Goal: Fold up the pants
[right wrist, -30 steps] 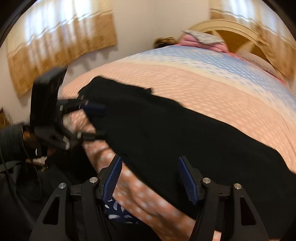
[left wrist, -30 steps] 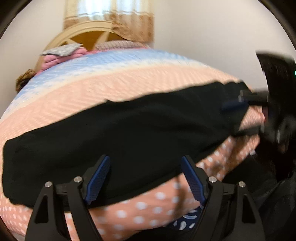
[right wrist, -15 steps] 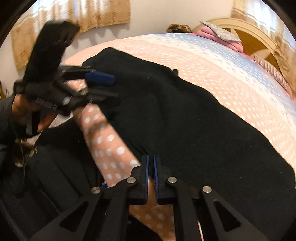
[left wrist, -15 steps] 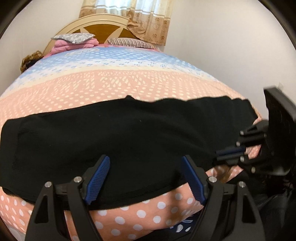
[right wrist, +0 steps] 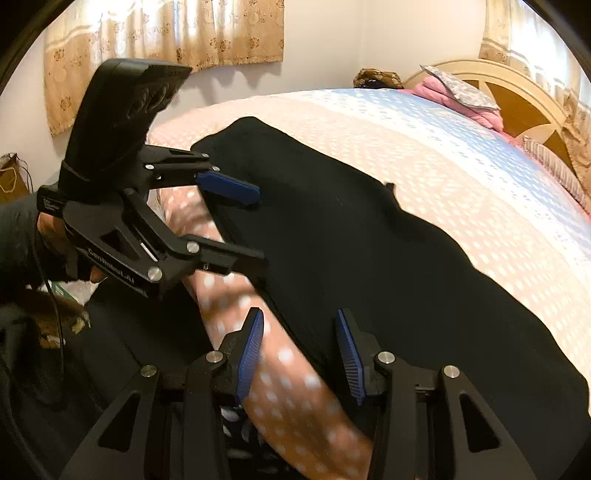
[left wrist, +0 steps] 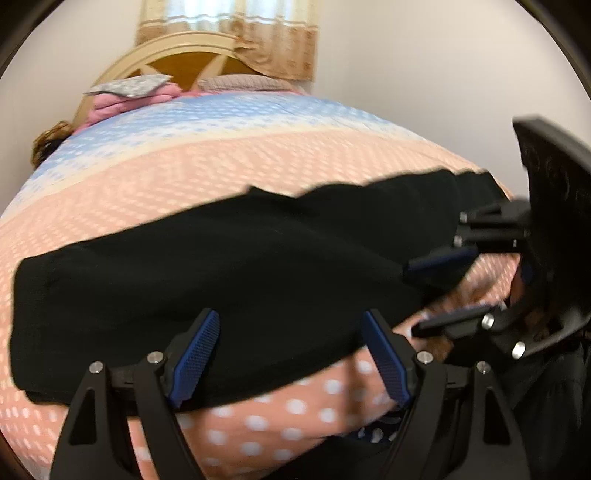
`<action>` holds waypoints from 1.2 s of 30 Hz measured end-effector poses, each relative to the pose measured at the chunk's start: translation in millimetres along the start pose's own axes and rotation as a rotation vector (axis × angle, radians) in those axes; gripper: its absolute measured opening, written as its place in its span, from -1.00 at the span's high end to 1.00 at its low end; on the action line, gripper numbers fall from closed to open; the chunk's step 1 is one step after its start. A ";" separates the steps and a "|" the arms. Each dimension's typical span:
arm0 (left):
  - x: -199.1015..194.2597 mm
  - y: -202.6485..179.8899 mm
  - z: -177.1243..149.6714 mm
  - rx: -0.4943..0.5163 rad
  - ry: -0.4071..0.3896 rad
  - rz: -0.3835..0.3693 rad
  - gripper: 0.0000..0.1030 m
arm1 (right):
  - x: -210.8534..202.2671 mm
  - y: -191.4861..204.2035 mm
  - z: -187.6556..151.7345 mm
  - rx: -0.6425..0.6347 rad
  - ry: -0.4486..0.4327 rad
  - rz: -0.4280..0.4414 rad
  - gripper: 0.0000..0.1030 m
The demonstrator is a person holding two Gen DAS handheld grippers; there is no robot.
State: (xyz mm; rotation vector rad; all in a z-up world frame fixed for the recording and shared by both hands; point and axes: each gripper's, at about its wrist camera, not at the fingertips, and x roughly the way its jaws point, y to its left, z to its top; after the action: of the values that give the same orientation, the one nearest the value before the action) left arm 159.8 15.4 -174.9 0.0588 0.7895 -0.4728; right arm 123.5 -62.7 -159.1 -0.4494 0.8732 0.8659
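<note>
Black pants (left wrist: 221,266) lie flat in a long band across the near part of the bed (left wrist: 221,166); they also show in the right wrist view (right wrist: 369,251). My left gripper (left wrist: 291,354) is open at the bed's near edge, its jaws either side of the pants' near hem, holding nothing. It also shows in the right wrist view (right wrist: 255,229), open over the pants' end. My right gripper (right wrist: 299,350) is open at the bed's edge, over the pants' hem. It shows in the left wrist view (left wrist: 439,295), open at the pants' right end.
The bedspread (right wrist: 443,155) is peach with white dots, then cream and blue toward the headboard (left wrist: 184,62). Pink folded bedding and a grey pillow (left wrist: 129,92) lie at the head. Curtains (right wrist: 166,33) hang on the wall. Dark clothing fills the floor side below the edge.
My right gripper was open, shut half a second ago, and stands open again. The left gripper stayed open at the near hem. Both views swung a little.
</note>
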 end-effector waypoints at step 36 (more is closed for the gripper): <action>20.2 -7.0 -7.3 0.003 0.003 -0.069 -0.89 | 91.6 -169.1 95.7 0.826 -0.027 0.301 0.94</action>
State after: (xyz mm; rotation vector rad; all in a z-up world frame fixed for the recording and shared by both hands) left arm 164.1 3.0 -193.2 0.0353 0.7951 -0.5400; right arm 337.5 -56.2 -177.0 0.4213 1.1993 0.7008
